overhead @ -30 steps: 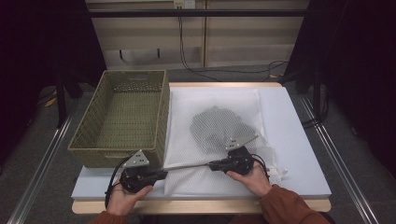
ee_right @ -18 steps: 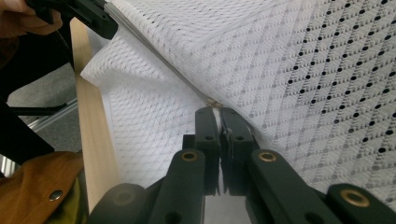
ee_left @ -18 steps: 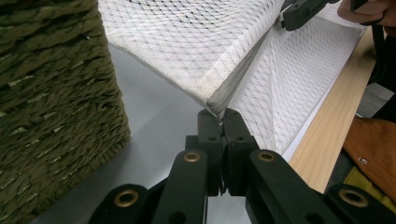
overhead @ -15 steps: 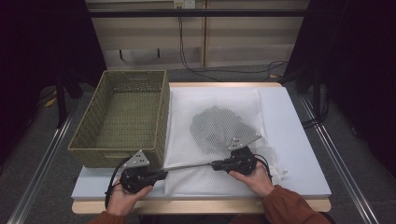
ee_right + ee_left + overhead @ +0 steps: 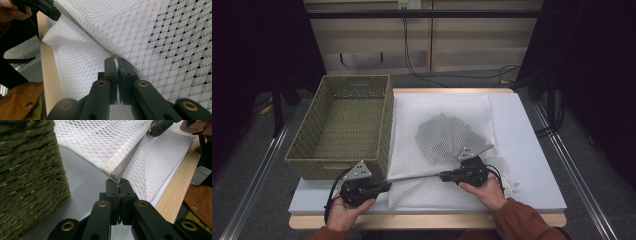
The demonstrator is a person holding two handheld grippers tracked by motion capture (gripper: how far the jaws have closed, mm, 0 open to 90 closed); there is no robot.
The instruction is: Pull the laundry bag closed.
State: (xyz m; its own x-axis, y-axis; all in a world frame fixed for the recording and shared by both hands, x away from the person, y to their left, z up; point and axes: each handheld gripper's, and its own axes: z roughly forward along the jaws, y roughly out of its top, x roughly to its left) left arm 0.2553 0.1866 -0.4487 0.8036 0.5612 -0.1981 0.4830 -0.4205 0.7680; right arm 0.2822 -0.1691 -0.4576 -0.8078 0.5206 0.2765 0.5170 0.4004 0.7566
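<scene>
Just left of our left gripper sits the wicker basket, both it and our right gripper pinching the white mesh bag's near edge taut between them, so next we probably lift together.

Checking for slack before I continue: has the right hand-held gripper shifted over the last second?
No. The right hand-held gripper sits at the same spot relative to the green woven basket.
</scene>
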